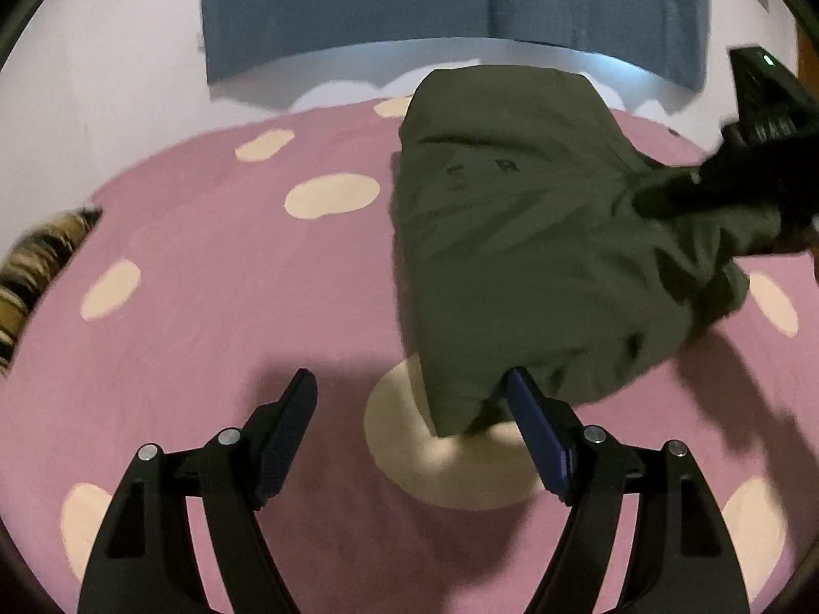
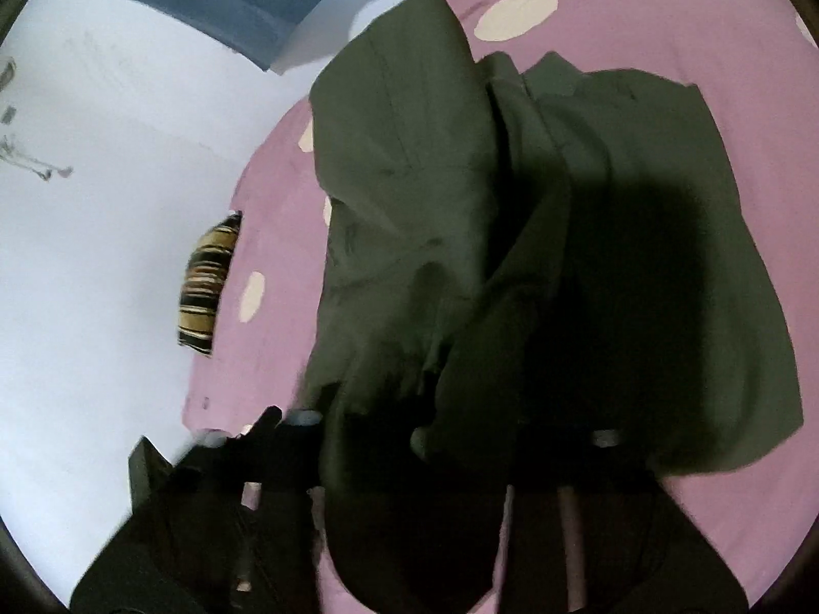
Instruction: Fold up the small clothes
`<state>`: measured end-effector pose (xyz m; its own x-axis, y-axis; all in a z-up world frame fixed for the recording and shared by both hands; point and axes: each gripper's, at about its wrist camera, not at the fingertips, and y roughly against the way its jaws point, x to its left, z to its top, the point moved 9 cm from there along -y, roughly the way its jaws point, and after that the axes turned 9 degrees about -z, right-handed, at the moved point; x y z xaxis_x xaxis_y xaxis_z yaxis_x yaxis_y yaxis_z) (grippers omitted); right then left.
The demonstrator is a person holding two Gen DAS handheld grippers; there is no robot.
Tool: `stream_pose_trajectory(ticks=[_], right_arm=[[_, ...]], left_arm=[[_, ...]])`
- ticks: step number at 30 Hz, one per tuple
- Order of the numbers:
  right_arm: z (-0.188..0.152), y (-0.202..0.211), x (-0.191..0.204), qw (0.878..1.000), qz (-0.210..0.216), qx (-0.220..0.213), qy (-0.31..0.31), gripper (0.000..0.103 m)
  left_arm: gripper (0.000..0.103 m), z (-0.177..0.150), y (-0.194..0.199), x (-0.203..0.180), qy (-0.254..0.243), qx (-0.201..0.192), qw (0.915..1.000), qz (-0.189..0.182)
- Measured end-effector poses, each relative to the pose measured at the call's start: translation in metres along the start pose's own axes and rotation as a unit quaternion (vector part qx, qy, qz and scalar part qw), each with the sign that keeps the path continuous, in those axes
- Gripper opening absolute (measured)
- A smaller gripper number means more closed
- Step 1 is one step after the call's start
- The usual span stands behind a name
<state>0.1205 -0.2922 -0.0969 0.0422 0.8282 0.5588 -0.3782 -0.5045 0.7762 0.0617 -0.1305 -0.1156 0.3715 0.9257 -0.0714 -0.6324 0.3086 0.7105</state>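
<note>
Left wrist view shows the left gripper with its fingers spread wide and empty at the bottom of the frame, the right pad just beside the near hem of an olive-green garment that lies on a pink bedsheet with cream spots. At right of frame the right gripper is pinched on a bunched fold of the garment, lifting it off the sheet; in the right wrist view cloth drapes over its fingers and hides them. Beyond stand a pale wall, a blue curtain at top, and a striped cushion at left edge.
</note>
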Motion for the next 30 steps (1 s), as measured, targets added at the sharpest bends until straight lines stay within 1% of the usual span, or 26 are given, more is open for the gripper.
stream_pose_trajectory(ticks=[1,3,5,7,9,11,12,15,17,18,21,23,26,28,30], right_arm=[[0.001,0.002,0.002,1.000,-0.004,-0.004,0.006,0.017],[0.005,0.015,0.013,1.000,0.002,-0.022,0.020,0.014],[0.011,0.035,0.026,0.998,0.019,-0.046,0.031,0.013],[0.019,0.059,0.037,0.995,0.031,-0.082,0.045,0.012],[0.024,0.079,0.035,0.993,0.040,-0.104,0.050,0.012],[0.028,0.089,0.025,0.991,0.036,-0.117,0.049,0.012],[0.029,0.092,0.012,0.991,0.033,-0.121,0.043,0.012],[0.027,0.083,-0.028,0.993,0.027,-0.115,0.014,0.012],[0.023,0.072,-0.055,0.994,0.027,-0.106,-0.011,0.012],[0.020,0.065,-0.071,0.994,0.033,-0.101,-0.028,0.012],[0.012,0.045,-0.103,0.993,0.049,-0.086,-0.068,0.013],[0.007,0.033,-0.115,0.992,0.051,-0.079,-0.080,0.013],[0.003,0.018,-0.132,0.989,0.076,-0.075,-0.102,0.013],[0.003,0.015,-0.136,0.986,0.093,-0.075,-0.112,0.013],[0.003,0.017,-0.135,0.987,0.094,-0.074,-0.110,0.014]], left_arm=[[0.083,0.002,-0.002,0.002,0.003,-0.002,1.0000,0.002],[0.083,0.005,-0.001,0.001,-0.001,-0.011,0.9999,0.002],[0.083,0.010,0.009,-0.004,-0.003,-0.028,0.9996,-0.009],[0.083,0.015,0.017,-0.008,-0.007,-0.041,0.9991,-0.014],[0.084,0.019,0.022,-0.015,-0.020,-0.054,0.9982,-0.013],[0.084,0.021,0.022,-0.022,-0.031,-0.064,0.9974,-0.014],[0.084,0.021,0.020,-0.024,-0.038,-0.067,0.9970,-0.009],[0.085,0.022,0.014,-0.036,-0.064,-0.077,0.9949,0.000],[0.086,0.024,0.011,-0.040,-0.072,-0.077,0.9944,-0.003],[0.086,0.025,0.009,-0.043,-0.076,-0.076,0.9941,-0.005],[0.087,0.025,0.003,-0.050,-0.091,-0.072,0.9933,-0.009],[0.088,0.025,-0.001,-0.052,-0.095,-0.069,0.9930,-0.014],[0.088,0.025,-0.006,-0.053,-0.093,-0.065,0.9933,-0.023],[0.088,0.027,-0.008,-0.052,-0.091,-0.063,0.9935,-0.025],[0.088,0.027,-0.007,-0.053,-0.089,-0.063,0.9937,-0.025]])
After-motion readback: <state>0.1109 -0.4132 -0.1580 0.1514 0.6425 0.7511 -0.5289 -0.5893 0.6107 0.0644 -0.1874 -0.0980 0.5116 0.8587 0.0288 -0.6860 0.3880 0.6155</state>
